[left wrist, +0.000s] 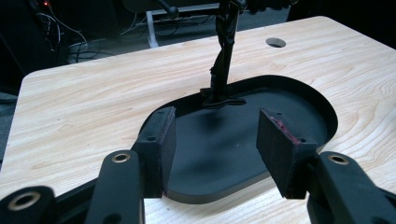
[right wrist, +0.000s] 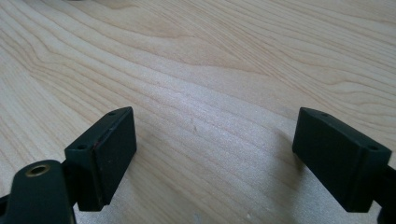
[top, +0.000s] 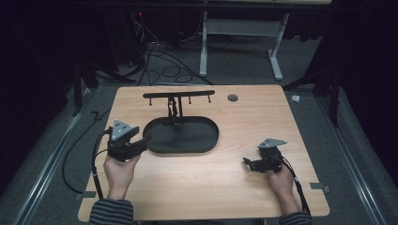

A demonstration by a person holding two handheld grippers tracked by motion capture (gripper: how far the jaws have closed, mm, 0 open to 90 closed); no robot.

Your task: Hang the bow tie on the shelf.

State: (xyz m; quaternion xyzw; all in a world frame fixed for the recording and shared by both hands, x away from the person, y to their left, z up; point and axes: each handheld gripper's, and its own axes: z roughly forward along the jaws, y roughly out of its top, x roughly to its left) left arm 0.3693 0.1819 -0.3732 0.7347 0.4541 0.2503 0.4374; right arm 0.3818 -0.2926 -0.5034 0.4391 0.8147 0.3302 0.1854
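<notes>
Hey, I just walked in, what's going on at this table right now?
A person sits at a wooden table with a two-jaw gripper in each hand. The left gripper is open, its jaws reaching over the near edge of a black oval tray, with nothing between them. A thin post rises from the tray's far side and carries a crossbar with small pegs. The right gripper is open too, low over bare wood at the table's right, apart from the tray. Nothing is being held yet.

Tray on desk, just ahead of left claw; stand rises at tray's far rim. Right claw well right of tray, over bare desk.
</notes>
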